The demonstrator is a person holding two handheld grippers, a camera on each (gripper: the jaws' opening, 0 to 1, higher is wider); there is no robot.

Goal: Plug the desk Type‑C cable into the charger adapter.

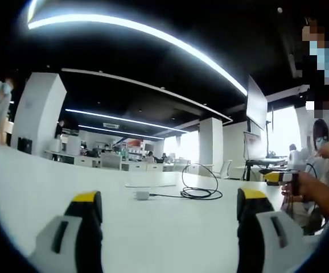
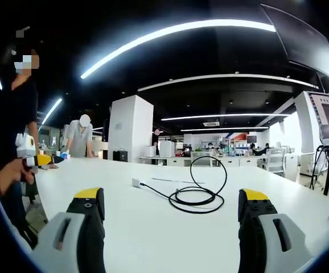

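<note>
I am holding my left claw low over the white tabletop, and its two yellow-tipped jaws are standing wide apart with nothing between them. In the right gripper view my right claw is hovering in the same way, released, and it is gripping nothing. Ahead of both claws, on the tabletop, the black Type-C cable is lying in a loose coil, with one loop rising up above the surface. From the coil a straight piece of the cable is running to the small white charger adapter, which is resting flat on the tabletop just beside it; I cannot tell if the plug is already sitting inside. In the left gripper view a thin flat white thing is lying a little behind the adapter. At the right edge of that view a person's hand is holding another yellow-tipped tool. Far behind, white pillars, desks and long ceiling lights are showing.
</note>
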